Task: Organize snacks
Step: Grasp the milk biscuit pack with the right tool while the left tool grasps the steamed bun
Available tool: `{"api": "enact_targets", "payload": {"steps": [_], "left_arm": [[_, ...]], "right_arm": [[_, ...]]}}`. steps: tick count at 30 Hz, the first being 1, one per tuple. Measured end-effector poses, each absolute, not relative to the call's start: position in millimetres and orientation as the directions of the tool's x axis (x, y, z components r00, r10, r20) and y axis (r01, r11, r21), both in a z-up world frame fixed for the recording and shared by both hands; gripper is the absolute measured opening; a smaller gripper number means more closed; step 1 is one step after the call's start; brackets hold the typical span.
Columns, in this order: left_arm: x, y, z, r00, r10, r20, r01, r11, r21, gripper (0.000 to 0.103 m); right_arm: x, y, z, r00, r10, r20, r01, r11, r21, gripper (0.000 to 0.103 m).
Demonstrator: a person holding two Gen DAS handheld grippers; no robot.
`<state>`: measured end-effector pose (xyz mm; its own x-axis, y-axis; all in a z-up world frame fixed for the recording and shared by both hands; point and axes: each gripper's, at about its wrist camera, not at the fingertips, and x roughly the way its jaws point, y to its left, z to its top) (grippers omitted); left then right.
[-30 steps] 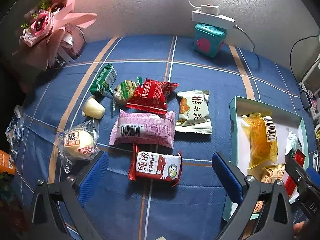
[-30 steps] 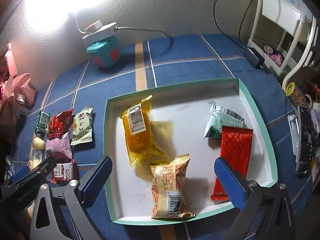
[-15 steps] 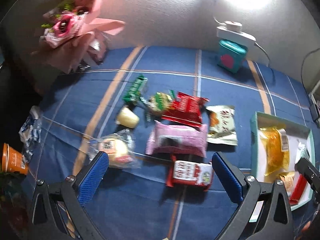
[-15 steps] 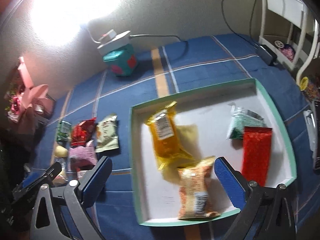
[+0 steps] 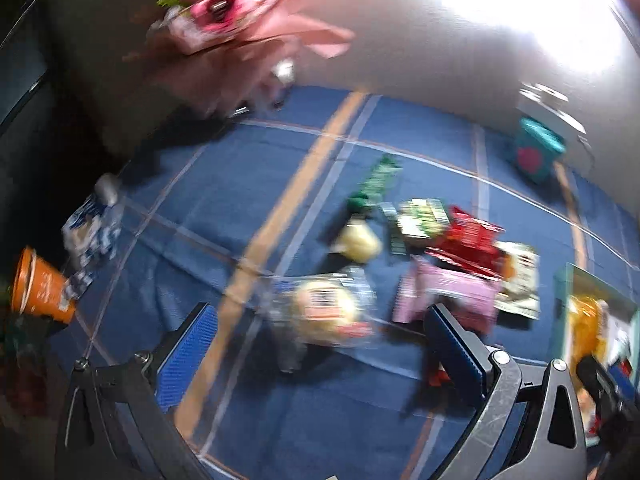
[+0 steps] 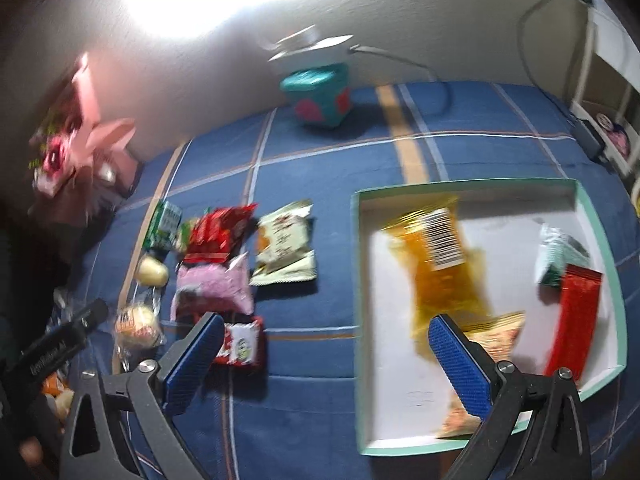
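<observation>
Snacks: loose cluster on the blue plaid surface [image 6: 320, 412], left of the tray [image 6: 356, 280]. Cluster held a pink packet [image 6: 216, 286], red packet [image 6: 218, 230], pale green packet [image 6: 286, 254], green carton [image 6: 165, 224], a small cream piece [image 6: 152, 271], a clear-wrapped round bun [image 5: 324, 310] and a red-and-white milk packet [image 6: 242, 346]. Tray, white inside with teal rim, held an orange packet [image 6: 444, 276], a tan packet [image 6: 492, 336], a red bar [image 6: 572, 320] and a mint packet [image 6: 560, 254]. Left hand-held gripper [image 5: 320, 356]: jaws wide, empty, above the bun; view blurred. Right hand-held gripper [image 6: 324, 360]: jaws wide, empty, over the tray's left rim.
</observation>
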<state>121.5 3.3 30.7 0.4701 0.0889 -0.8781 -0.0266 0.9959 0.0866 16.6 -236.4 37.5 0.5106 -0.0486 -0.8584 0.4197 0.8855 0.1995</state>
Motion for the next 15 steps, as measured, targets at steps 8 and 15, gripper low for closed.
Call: {"api": "enact_targets", "payload": {"steps": [8,15], "left_arm": [[133.1,68.4,19.8,0.429,0.135,-0.893,-0.171,0.983,0.066,0.103],[145.4,78.7,-1.8,0.380,0.060,-0.923,-0.186,0.982,-0.012,0.103]], "right_arm": [[40.6,-186.3,22.7,0.479,0.024,-0.878,0.326,0.923,0.203,0.103],[57.8,-164.2,3.0,0.455,0.054,-0.889,0.298,0.931,0.210,0.103]]}}
